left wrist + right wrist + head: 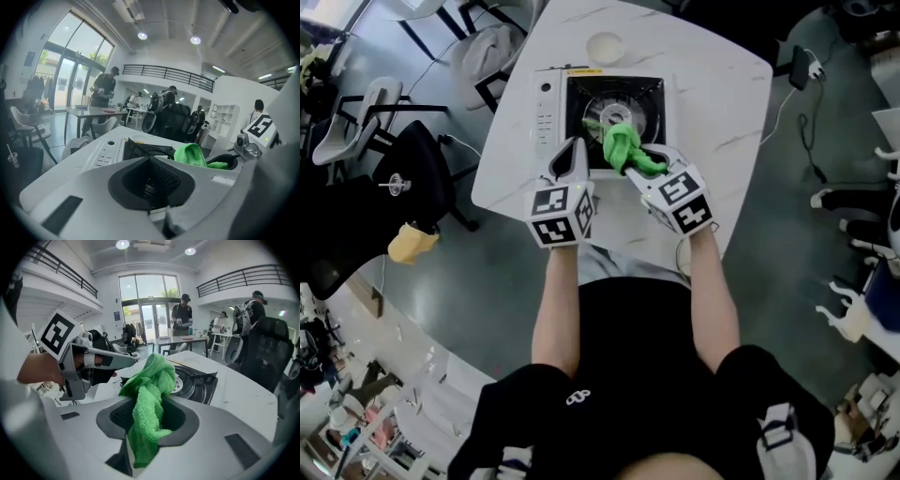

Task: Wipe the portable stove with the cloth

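The portable stove (600,117), white with a black burner well, stands in the middle of the white marble table (712,103). A green cloth (623,150) bunches over the burner's near right part. My right gripper (645,176) is shut on the cloth; in the right gripper view the cloth (150,394) hangs out of the gripper (147,406) above the burner (190,380). My left gripper (573,155) sits at the stove's near left edge, its jaws together with nothing between them. In the left gripper view this gripper (157,164) points across the stove (110,147) with the cloth (190,153) to its right.
A small white bowl (605,45) stands beyond the stove near the table's far edge. Chairs (412,169) crowd the floor on the left. A charger and cable (802,70) lie off the table's right corner. People stand at tables in the background.
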### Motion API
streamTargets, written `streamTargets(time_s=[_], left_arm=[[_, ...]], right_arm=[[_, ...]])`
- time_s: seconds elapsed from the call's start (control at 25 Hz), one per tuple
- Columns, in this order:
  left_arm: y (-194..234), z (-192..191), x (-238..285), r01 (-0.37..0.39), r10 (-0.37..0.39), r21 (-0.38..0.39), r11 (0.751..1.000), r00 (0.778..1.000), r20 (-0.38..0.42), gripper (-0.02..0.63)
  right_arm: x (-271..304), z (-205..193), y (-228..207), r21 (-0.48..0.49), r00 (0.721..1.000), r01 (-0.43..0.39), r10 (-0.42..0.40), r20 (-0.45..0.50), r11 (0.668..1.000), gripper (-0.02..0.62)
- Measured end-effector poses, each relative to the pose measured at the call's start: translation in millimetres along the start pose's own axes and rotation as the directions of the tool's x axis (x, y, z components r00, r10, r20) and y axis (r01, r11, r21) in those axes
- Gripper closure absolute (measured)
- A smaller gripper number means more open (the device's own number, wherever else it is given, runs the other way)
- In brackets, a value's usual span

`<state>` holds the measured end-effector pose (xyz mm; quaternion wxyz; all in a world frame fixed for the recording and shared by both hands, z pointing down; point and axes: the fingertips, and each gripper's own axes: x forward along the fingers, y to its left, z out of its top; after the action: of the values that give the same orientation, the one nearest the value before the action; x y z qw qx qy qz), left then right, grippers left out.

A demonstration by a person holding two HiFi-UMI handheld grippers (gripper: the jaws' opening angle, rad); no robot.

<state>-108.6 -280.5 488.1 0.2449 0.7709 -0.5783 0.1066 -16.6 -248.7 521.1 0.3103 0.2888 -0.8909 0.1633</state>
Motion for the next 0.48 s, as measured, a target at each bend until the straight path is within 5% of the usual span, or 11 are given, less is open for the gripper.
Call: streamTargets(time_s=[0.48], left_arm=[[-46,-7,23,0.103,-0.102,0.037,0.994,0.994,-0.035,0.607]], right_arm=[[-47,-19,-47,0.143,0.989,0.116,-0.128,0.078,0.983,0.48]])
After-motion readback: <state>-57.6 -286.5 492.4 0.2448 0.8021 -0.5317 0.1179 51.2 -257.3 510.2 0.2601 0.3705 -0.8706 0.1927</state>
